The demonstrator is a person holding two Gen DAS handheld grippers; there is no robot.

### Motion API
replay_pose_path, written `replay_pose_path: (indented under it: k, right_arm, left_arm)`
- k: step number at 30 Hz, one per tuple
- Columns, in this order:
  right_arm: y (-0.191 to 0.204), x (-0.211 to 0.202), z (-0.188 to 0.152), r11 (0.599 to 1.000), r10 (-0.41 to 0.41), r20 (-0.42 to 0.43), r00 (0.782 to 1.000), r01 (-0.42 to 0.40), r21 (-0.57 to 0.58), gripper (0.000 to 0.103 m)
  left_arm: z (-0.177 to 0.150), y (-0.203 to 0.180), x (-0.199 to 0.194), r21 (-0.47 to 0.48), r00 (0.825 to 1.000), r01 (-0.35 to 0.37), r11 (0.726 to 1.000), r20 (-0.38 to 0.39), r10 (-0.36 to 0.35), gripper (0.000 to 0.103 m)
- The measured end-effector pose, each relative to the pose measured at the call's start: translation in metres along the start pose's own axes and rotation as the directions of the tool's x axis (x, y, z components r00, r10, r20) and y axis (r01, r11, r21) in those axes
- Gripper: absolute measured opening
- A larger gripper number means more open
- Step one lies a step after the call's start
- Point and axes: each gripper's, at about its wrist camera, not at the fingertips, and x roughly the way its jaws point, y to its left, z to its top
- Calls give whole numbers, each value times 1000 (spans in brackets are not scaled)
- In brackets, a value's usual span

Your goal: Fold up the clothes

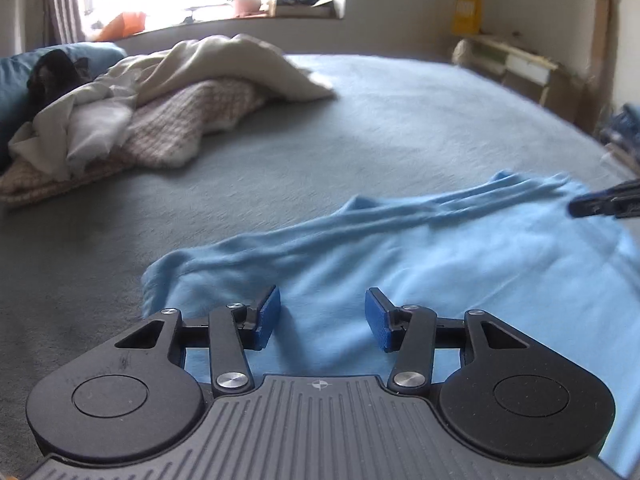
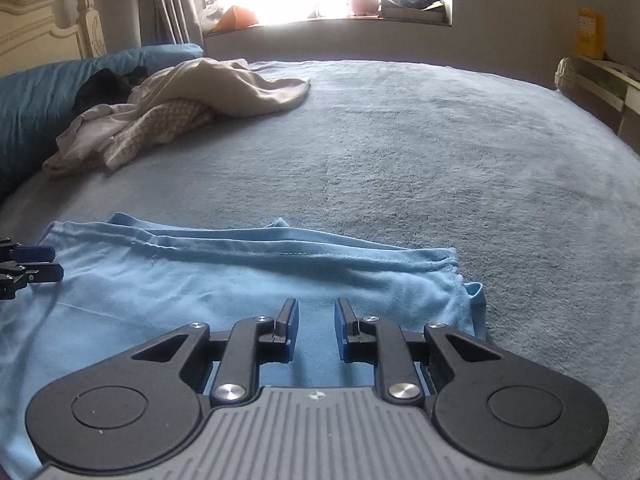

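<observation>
A light blue garment (image 1: pixel 440 264) lies flat on the bed with a long fold along its far edge. In the left wrist view my left gripper (image 1: pixel 323 314) hovers over its left part, open, with nothing between the blue pads (image 1: pixel 267 318). The right gripper (image 1: pixel 576 207) shows blurred at the right edge over the cloth. In the right wrist view the garment (image 2: pixel 240 280) spreads below my right gripper (image 2: pixel 318 322), whose pads stand a narrow gap apart with nothing between them. The left gripper (image 2: pixel 50 263) pokes in at the left edge above the cloth.
A pile of beige and checked clothes (image 1: pixel 160 112) (image 2: pixel 172 120) lies at the far left next to a dark blue pillow (image 2: pixel 40 92). The grey-blue blanket (image 2: pixel 400 160) covers the bed. A cream headboard (image 2: pixel 36 28), a cluttered window sill (image 1: pixel 240 4) and a shelf (image 1: pixel 520 60) ring the bed.
</observation>
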Motion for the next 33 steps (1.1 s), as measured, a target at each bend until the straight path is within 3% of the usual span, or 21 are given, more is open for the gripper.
replay_pose_path:
  k: [8,15,21,26,33]
  right_arm:
    - [-62,12,8,985,-113,35,993,107,135,20]
    - [-96,11,4,934,-166,29,986,148,324,20]
    - [-98,-12,0,916,-181,52,982,148,373,20]
    - [-93,-39,-3,907,-169,77,983,124,401,20]
    - [-71,-71,-8,914,-117,90,989,71,400,21]
  left_arm:
    - [4,34,-1,-165,999,-22,986,26,26,49]
    - [8,40,-3,-252,999,-13,968,40,24,53]
    - [13,44,-19,-283,994,-54,958,74,78,62]
    - [13,51,-39,-305,988,-96,948,88,128,63]
    - [9,45,-81,-267,981,-166,949,54,187,64]
